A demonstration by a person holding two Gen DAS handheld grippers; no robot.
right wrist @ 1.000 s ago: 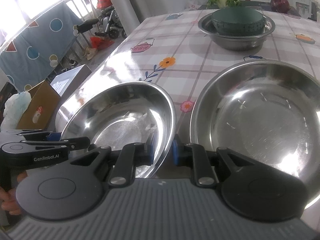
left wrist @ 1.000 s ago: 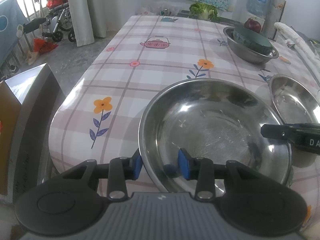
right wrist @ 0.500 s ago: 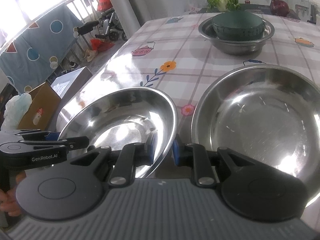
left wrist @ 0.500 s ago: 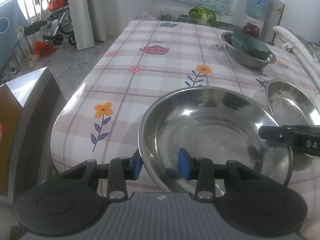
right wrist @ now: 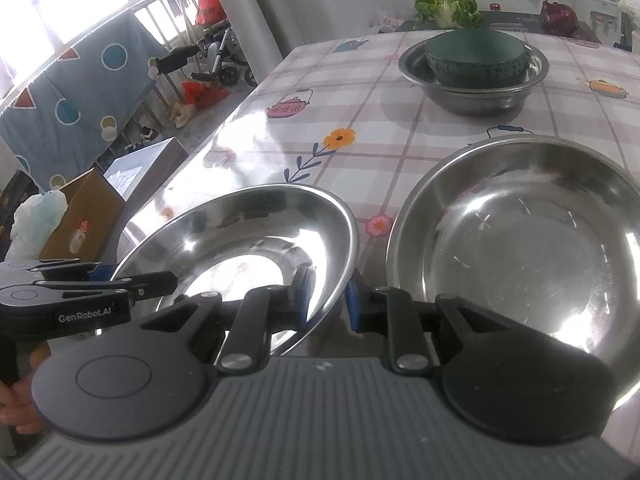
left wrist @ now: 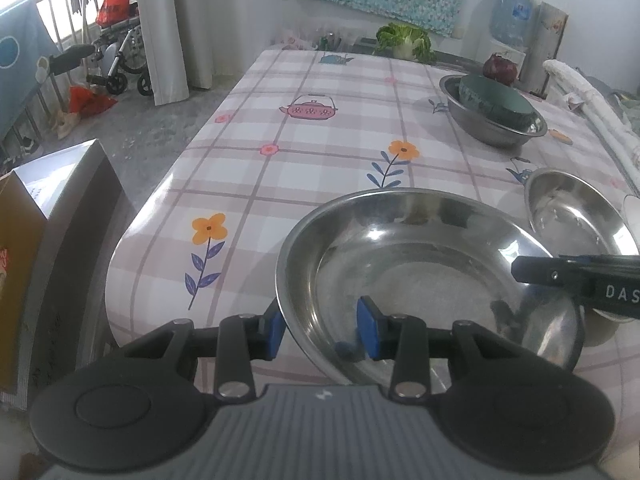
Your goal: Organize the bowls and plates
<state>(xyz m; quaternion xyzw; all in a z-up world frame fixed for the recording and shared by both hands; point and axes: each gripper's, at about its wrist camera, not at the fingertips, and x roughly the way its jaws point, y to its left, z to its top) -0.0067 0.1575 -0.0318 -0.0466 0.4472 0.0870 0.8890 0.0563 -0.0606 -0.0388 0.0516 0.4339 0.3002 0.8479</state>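
A large steel plate (left wrist: pixel 424 276) is held at both sides, tilted above the table's near edge. My left gripper (left wrist: pixel 322 330) is shut on its near left rim, one pad inside and one outside. My right gripper (right wrist: pixel 327 298) is shut on the right rim of the same plate (right wrist: pixel 240 236). A second steel plate (right wrist: pixel 516 236) lies on the table to the right; it also shows in the left wrist view (left wrist: pixel 576 208). At the back, a green bowl (right wrist: pixel 474 56) sits in a steel basin (right wrist: pixel 472 88).
The table has a checked flowered cloth (left wrist: pixel 320 140). A cabbage (right wrist: pixel 446 6) and a red onion (right wrist: pixel 558 18) lie behind the table. Cardboard boxes (left wrist: pixel 24 240) stand on the floor to the left, a wheelchair (left wrist: pixel 116 56) further off.
Both grippers have lifted the held plate and drawn back a little; the table and the far bowls look lower and further off. The grips have not changed.
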